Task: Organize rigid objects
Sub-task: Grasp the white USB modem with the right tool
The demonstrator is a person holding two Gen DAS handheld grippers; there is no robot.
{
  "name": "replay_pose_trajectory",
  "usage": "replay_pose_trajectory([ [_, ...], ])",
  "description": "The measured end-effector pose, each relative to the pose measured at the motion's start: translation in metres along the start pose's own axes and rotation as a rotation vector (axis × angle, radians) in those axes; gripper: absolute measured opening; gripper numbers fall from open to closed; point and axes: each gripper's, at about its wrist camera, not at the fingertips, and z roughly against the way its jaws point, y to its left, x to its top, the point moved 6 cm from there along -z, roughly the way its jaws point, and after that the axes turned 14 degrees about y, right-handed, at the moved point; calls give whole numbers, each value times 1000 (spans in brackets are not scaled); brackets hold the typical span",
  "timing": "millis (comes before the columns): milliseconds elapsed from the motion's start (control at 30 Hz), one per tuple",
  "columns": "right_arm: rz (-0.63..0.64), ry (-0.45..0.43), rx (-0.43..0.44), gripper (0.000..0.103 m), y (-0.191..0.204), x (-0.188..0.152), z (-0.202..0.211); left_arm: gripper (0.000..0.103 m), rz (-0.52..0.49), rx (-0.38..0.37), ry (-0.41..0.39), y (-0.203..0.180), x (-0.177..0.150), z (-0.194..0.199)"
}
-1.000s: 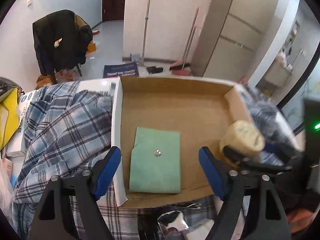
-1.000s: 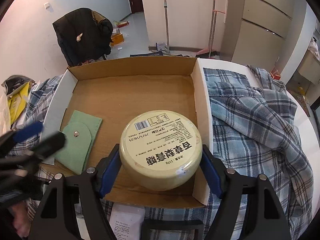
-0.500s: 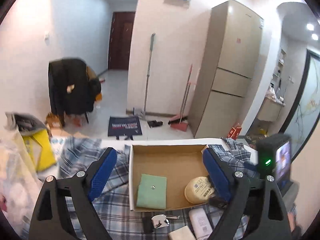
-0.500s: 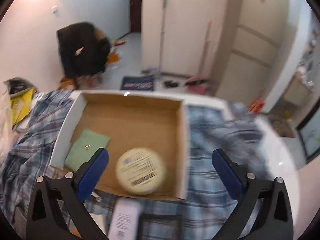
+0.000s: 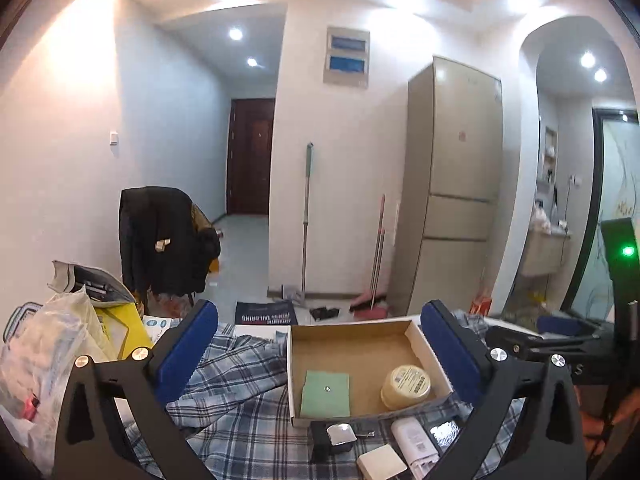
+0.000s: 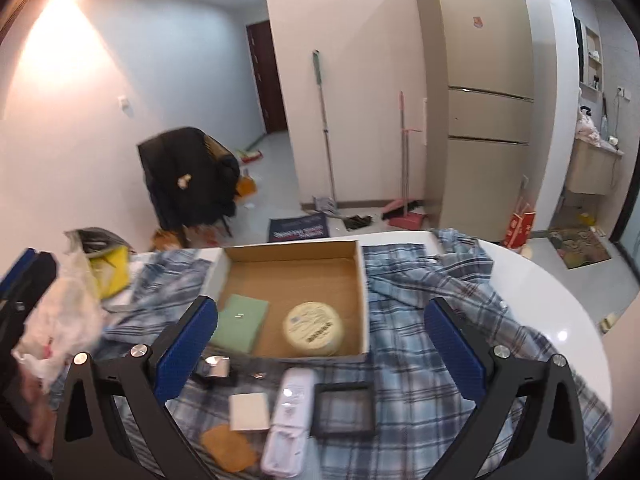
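The cardboard box (image 6: 294, 308) sat open-topped on the plaid cloth (image 6: 420, 320), which covered the white table (image 6: 560, 308) short of its curved right edge. Inside, the green pouch (image 6: 240, 322) lay against the left wall and the round yellow tin (image 6: 313, 328) stood near the front right corner, just off the right wall; the back half of the box floor was bare cardboard. In front of the box, on the cloth, lay a black frame (image 6: 345, 408), a white oblong case (image 6: 289, 416), a white square block (image 6: 249, 411), a tan pad (image 6: 228, 447) and a small shiny piece (image 6: 216, 364), all close together. To the left a heap of plastic bags (image 5: 52, 360) crowded the table edge. The right gripper (image 6: 320, 344) was held above the cloth with its blue pads (image 6: 454, 340) wide apart and nothing between them; the left gripper (image 5: 320, 352) was likewise spread and empty. A second before, the right gripper had been clamped on the tin over the box front and the left hung low over the pouch; since then the tin had been released in the box and both grippers had drawn back and up, so the whole box and the loose things before it came into view.
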Motion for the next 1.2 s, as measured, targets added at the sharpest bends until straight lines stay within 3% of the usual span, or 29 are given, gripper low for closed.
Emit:
replay_pose_trajectory([
  [133,-25,17,35,99,6,-14,-7,103,26,-6,24,8,-18,-6],
  [233,-52,110,60,89,1,-31,-20,103,40,-4,66,13,-33,-15],
  [300,-47,170,118,86,1,-45,-24,103,67,-74,112,14,-43,-18],
  [367,-33,199,93,86,-1,-56,-25,103,71,-90,134,13,-47,-18],
  [500,-48,210,10,80,-2,-74,-38,103,58,-29,66,11,-55,-13],
  [600,-50,287,37,66,4,-92,-61,103,33,-4,48,10,-65,-19],
  [667,-5,370,79,45,15,-107,-80,103,26,34,62,12,-75,-25],
  [733,29,414,87,39,23,-117,-92,103,3,29,79,11,-83,-29],
  [833,30,428,89,39,28,-124,-102,103,-1,26,108,12,-92,-36],
  [1033,16,449,18,40,23,-130,-122,103,97,-12,127,27,-101,-47],
  [1200,28,430,-4,46,24,-125,-124,103,106,-3,145,28,-105,-54],
])
